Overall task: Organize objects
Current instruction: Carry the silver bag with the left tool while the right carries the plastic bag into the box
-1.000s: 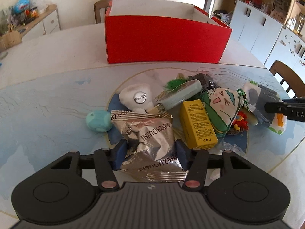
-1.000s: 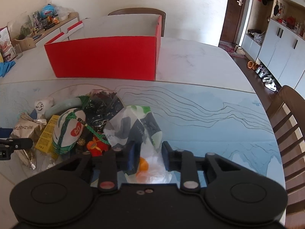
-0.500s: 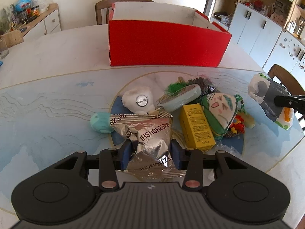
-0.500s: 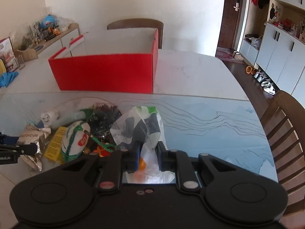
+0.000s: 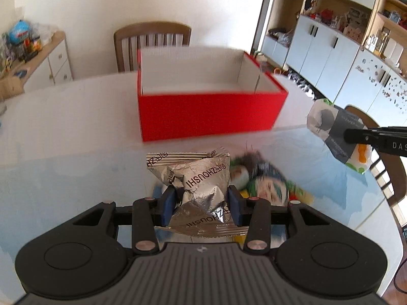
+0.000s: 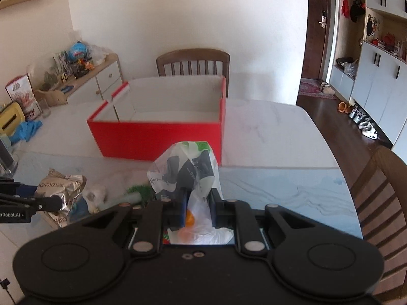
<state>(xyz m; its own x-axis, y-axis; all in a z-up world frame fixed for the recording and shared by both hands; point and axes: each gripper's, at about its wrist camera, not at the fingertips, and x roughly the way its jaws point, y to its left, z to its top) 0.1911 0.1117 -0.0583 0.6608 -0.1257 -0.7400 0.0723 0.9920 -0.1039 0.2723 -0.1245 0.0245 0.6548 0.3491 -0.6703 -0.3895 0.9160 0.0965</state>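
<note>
Left gripper [image 5: 201, 204] clamps a crinkled silver foil snack packet [image 5: 197, 185] printed "ZHOUSHI", held above the table [image 5: 76, 127] before an open red cardboard box [image 5: 203, 113] with a white interior. Right gripper [image 6: 198, 209] pinches a translucent plastic tissue pack [image 6: 185, 175], white with grey, green and orange patches, likewise raised.

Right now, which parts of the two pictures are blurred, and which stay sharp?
Left wrist view: the red box and the pile of toys are smeared by motion blur, while the foil packet in the left tool is sharp. Right wrist view: the plastic bag in the right tool is sharp; the table items are slightly soft.
</note>
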